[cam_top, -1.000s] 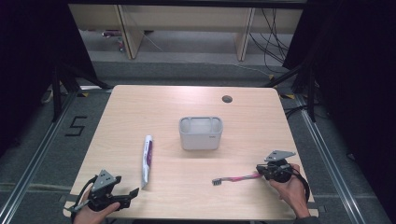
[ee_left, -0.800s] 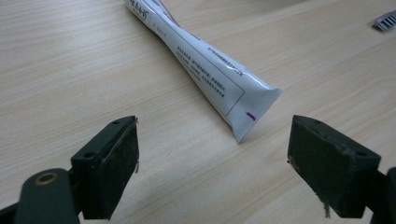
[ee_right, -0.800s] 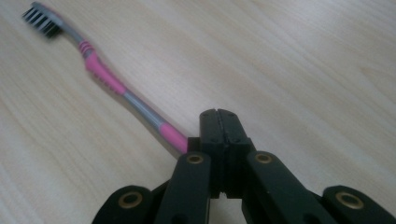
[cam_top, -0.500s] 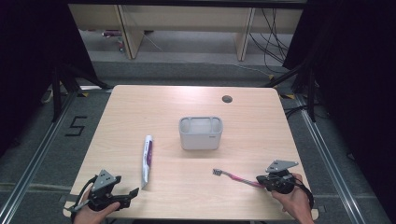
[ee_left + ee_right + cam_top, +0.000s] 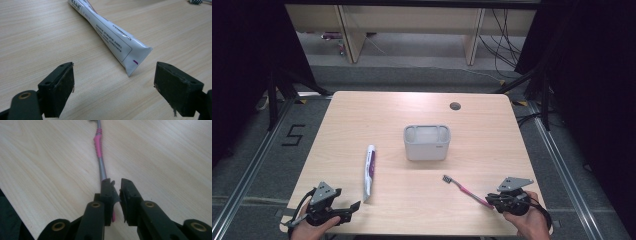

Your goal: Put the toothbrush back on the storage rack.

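Pink toothbrush [image 5: 464,188] flat on desk [image 5: 492,130], handle end between right gripper [image 5: 490,200] jaws just eased apart, seemingly let go short of grey holder [image 5: 427,142]. Left gripper [image 5: 354,207] spread wide, aimed at toothpaste tube [image 5: 369,170].

**A staged recording bay in a lab**

The place looked like a laboratory data-collection station, not a home. A pale wooden bench [image 5: 362,125] with a cable grommet hole [image 5: 455,106] stood alone on grey carpet floor [image 5: 252,165], where a taped numeral "5" [image 5: 293,135] marked the spot. Metal rails [image 5: 562,165] ran along the floor on both sides of the bench, and black curtains [image 5: 242,60] closed off the left and right. Behind the bench stood plain wooden desks [image 5: 412,20] with loose cables [image 5: 507,45] hanging and trailing across the floor beneath them. The few household items on the bench were laid out sparsely, well apart, like test props.
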`<state>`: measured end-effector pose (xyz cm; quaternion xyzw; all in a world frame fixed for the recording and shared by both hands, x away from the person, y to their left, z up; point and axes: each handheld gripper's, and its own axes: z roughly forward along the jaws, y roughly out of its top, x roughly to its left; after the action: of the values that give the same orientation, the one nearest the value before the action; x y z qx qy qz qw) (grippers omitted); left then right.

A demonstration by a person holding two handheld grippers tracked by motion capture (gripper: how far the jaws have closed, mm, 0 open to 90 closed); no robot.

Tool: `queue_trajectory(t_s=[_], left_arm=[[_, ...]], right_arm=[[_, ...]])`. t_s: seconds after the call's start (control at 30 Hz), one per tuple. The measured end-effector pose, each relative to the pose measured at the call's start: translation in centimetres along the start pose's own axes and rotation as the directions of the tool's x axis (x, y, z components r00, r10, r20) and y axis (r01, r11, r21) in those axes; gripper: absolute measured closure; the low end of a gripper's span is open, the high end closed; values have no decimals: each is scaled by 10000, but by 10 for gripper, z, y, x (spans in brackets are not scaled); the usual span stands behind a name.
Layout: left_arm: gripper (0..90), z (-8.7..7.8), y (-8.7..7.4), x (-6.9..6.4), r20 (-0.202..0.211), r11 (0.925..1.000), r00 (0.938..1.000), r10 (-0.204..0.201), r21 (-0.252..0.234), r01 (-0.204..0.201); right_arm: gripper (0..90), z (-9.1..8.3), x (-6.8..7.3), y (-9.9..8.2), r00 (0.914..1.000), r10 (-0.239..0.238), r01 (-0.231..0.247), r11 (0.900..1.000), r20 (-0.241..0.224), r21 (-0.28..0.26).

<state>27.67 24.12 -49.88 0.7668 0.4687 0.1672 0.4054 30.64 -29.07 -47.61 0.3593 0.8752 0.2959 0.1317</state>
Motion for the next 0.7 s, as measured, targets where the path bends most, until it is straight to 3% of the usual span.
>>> queue_trajectory(t_s=[0.07,0.1,0.13,0.2,0.23,0.33,0.37,0.6,0.7], left_arm=[[160,0,0,0,5,10000,10000,-55,-49,55],[160,0,0,0,-4,10000,10000,16,42,-16],[160,0,0,0,-4,10000,10000,16,42,-16],[160,0,0,0,-21,10000,10000,-12,17,12],[160,0,0,0,-21,10000,10000,-3,22,3],[160,1,0,0,-40,10000,10000,-87,-14,87],[160,0,0,0,-25,10000,10000,-31,5,31],[160,1,0,0,-13,10000,10000,-28,19,28],[160,0,0,0,-30,10000,10000,-34,12,34]], right_arm=[[776,-2,1,3,9999,-137,137,9998,0,142],[740,-1,5,8,10000,-36,36,9981,-12,620],[726,-1,5,11,9994,-335,334,9960,2,828],[714,2,9,14,9996,-263,255,9954,74,928],[712,5,11,21,9972,-744,725,9888,95,1307],[712,9,13,25,9950,-987,948,9828,172,1583],[702,11,15,30,9923,-1217,1152,9748,228,1909],[690,22,17,47,9863,-1646,1614,9539,-84,2530],[690,27,19,52,9849,-1728,1699,9497,-123,2632]])
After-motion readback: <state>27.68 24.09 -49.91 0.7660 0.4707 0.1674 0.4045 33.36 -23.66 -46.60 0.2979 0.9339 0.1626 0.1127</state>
